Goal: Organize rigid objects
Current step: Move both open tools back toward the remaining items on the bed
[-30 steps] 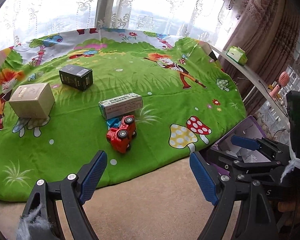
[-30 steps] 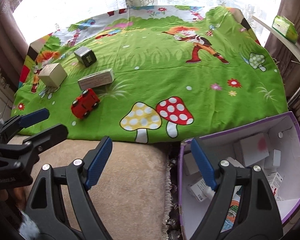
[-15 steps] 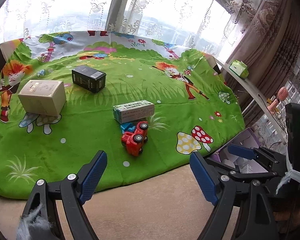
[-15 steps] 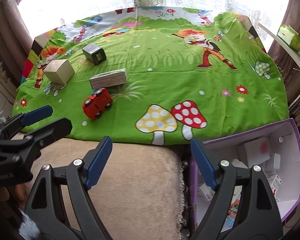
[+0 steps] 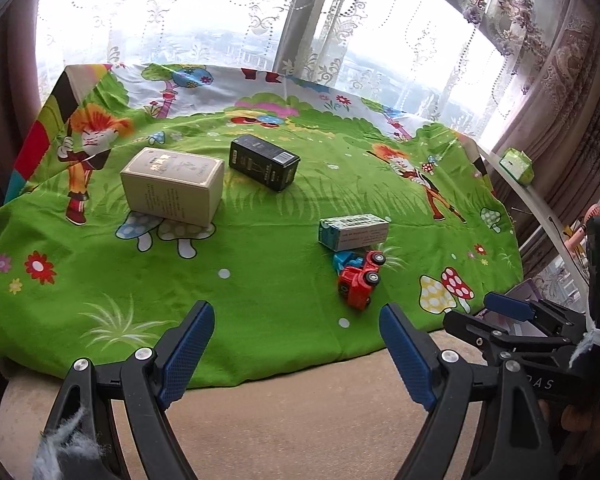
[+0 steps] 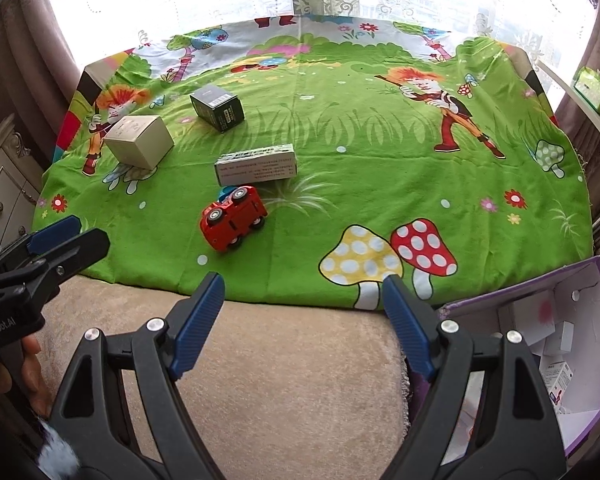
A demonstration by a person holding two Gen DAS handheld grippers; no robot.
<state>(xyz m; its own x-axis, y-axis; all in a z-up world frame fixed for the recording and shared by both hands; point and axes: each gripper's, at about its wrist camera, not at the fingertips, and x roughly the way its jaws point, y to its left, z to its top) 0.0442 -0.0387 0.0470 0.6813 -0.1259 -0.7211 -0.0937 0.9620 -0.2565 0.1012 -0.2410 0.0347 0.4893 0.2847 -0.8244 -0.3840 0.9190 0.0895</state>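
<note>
Four things lie ahead of both open, empty grippers; the red toy car [image 6: 233,218] is nearest, slightly closer to the right gripper [image 6: 300,320] than the left gripper [image 5: 296,354].

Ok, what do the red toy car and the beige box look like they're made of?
Red toy car: looks like hard plastic or painted metal, glossy, with smooth moulded body and shiny wheel hubs; which one is unclear. Beige box: looks like matte printed cardboard, with sharp folded edges and flat faces bearing small text.
</note>
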